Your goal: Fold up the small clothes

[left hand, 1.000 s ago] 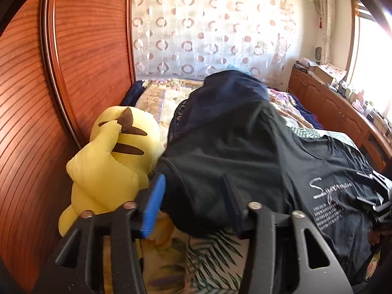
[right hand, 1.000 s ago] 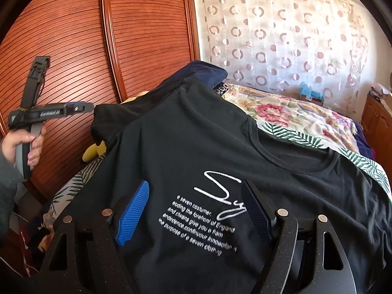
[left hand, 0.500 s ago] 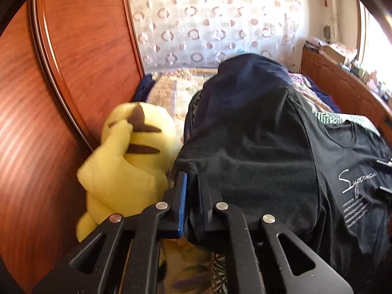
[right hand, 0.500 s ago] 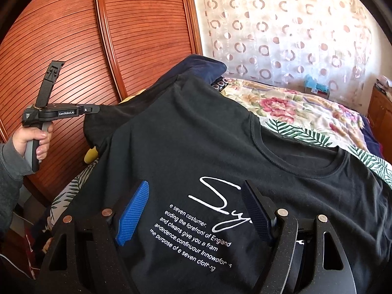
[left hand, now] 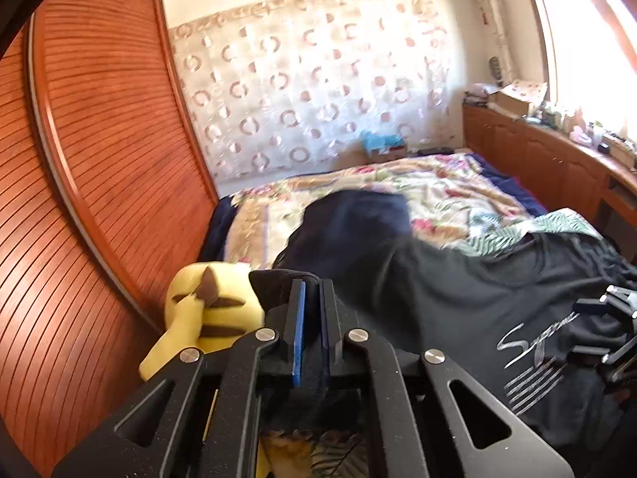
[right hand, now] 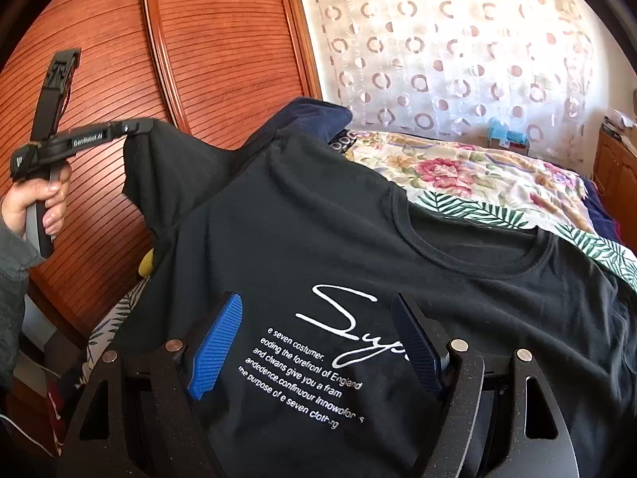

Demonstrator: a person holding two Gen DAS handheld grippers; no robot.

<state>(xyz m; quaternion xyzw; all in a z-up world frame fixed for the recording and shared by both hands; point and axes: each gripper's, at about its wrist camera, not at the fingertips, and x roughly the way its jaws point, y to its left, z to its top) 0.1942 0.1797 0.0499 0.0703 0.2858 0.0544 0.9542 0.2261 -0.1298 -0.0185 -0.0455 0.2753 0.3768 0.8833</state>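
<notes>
Black T-shirt (right hand: 318, 239) sleeve edge pinched in left gripper (left hand: 312, 302), lifted beside wardrobe (right hand: 223, 47).

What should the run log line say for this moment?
left tongs: shut on sleeve, lifted | right tongs: open above black T-shirt | fold: not yet done

Yellow plush toy (left hand: 207, 310): lower body hidden behind left gripper (left hand: 312, 314). Black T-shirt (right hand: 358, 239): hem cut off by frame; script lettering partly hidden by finger (right hand: 418, 346). Sill clutter (left hand: 577, 127): indistinct.

Yellow plush toy (left hand: 199, 310) beside slatted wooden door (left hand: 99, 183); floral bedspread (right hand: 477, 171); patterned curtain (left hand: 318, 95).
</notes>
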